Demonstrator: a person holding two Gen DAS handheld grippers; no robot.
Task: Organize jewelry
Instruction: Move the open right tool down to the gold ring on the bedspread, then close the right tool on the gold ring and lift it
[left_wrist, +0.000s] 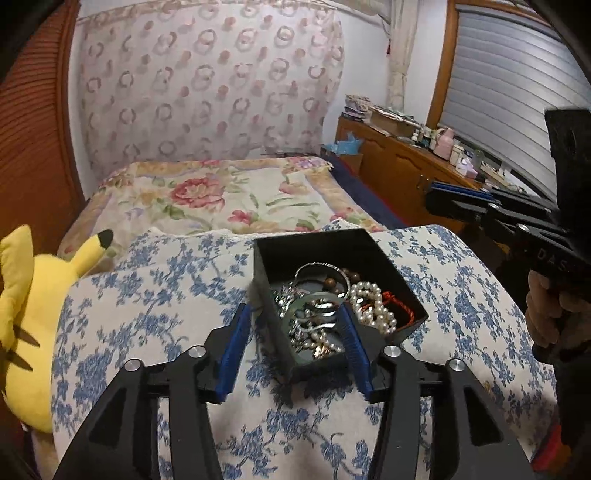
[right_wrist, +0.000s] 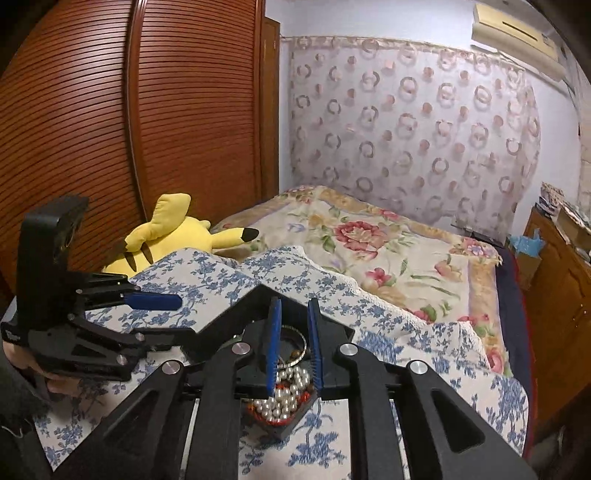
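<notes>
Right under the left gripper (left_wrist: 293, 334), whose blue pads stand wide apart and hold nothing, sits the small black open box (left_wrist: 384, 254) of tangled jewelry on a blue-flowered cushion (left_wrist: 155, 314). The right gripper (right_wrist: 293, 347) hangs over it, pads a little apart, empty. The white pearl string (right_wrist: 286, 400) is slippery and floppy; pinch a bunch of beads gently

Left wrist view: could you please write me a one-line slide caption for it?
Open left gripper straddles a black box of pearls and bangles on a floral quilt.

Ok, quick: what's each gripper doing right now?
Left gripper: open, fingers straddling the near corner of the black jewelry box, gripping nothing.
Right gripper: slightly open above the pearls, holding nothing.
</notes>
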